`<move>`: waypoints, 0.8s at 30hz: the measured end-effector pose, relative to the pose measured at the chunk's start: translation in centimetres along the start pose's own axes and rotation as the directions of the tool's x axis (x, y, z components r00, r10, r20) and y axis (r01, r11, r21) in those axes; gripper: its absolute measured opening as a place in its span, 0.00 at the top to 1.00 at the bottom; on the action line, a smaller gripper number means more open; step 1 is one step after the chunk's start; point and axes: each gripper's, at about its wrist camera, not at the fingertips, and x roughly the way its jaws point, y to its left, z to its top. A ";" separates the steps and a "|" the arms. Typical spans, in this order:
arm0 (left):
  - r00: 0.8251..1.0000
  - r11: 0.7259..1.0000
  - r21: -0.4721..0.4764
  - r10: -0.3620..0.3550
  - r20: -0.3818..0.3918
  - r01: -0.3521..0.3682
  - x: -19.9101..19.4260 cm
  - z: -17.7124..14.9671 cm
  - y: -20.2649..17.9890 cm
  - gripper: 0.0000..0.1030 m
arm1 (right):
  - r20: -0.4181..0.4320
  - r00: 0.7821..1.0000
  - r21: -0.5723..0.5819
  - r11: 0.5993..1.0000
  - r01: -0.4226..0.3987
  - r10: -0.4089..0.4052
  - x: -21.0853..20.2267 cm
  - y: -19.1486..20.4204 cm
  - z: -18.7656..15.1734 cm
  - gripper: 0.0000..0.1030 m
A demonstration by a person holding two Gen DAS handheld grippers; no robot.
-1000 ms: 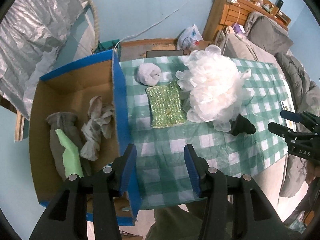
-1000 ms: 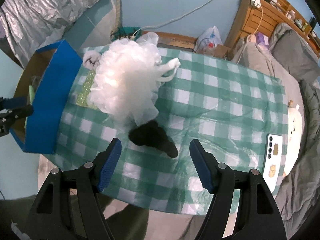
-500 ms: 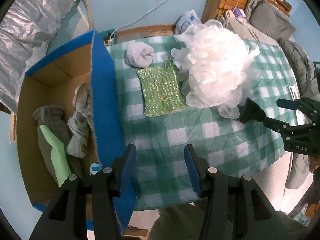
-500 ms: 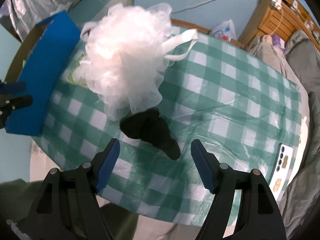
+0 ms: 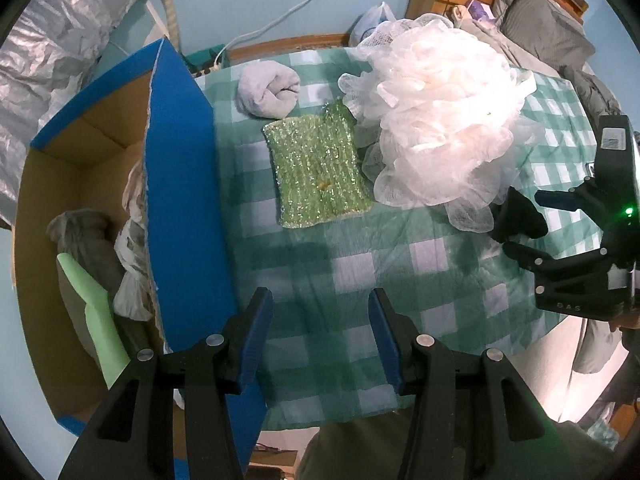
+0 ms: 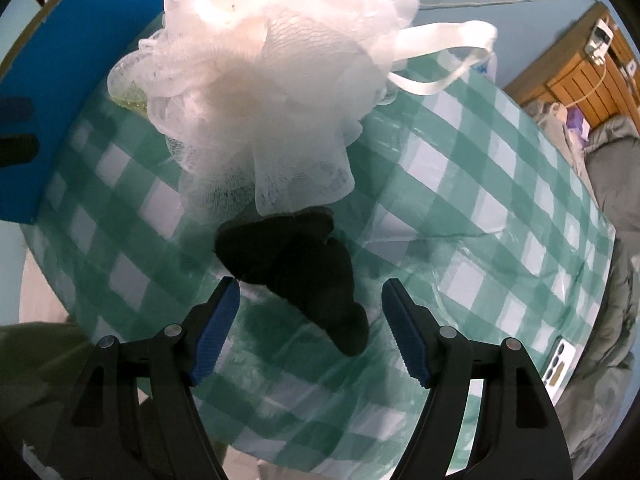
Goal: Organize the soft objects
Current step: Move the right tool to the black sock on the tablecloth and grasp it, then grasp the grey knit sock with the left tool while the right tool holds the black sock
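A black sock [image 6: 304,268] lies on the green checked tablecloth [image 6: 500,208], touching the big white mesh pouf [image 6: 272,68]. My right gripper [image 6: 310,330] is open, low over the sock, its fingers on either side of the sock's near end. In the left wrist view the right gripper [image 5: 528,224] reaches at the sock [image 5: 518,216] beside the pouf [image 5: 440,120]. A green glittery sponge cloth [image 5: 320,168] and a rolled white sock [image 5: 268,88] lie nearer the blue cardboard box [image 5: 180,200]. My left gripper [image 5: 320,332] is open and empty over the table's near edge.
The box holds a grey sock [image 5: 88,248], a crumpled whitish cloth [image 5: 132,240] and a pale green piece [image 5: 92,308]. A phone [image 6: 560,364] lies at the table's right edge. A bed with grey bedding [image 5: 552,36] stands behind the table.
My right gripper has come down and forward onto the black sock, which now lies between its fingers. My left gripper has shifted right, from over the box toward the table.
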 end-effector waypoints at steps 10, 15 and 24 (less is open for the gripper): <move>1.000 1.000 0.017 0.004 0.000 -0.004 0.4 1.4 0.0 0.47 | -0.003 1.000 0.014 0.999 -0.031 0.031 1.0 0.1 -0.3 0.56; 1.000 1.000 0.015 0.006 -0.002 -0.006 0.7 2.2 0.3 0.44 | 0.020 0.998 0.081 0.995 -0.062 0.060 0.0 -1.0 -0.9 0.63; 1.000 1.000 0.014 0.022 0.019 -0.022 1.0 4.6 0.5 0.30 | 0.110 0.988 0.226 0.966 -0.128 0.105 -3.3 -3.5 -0.5 0.63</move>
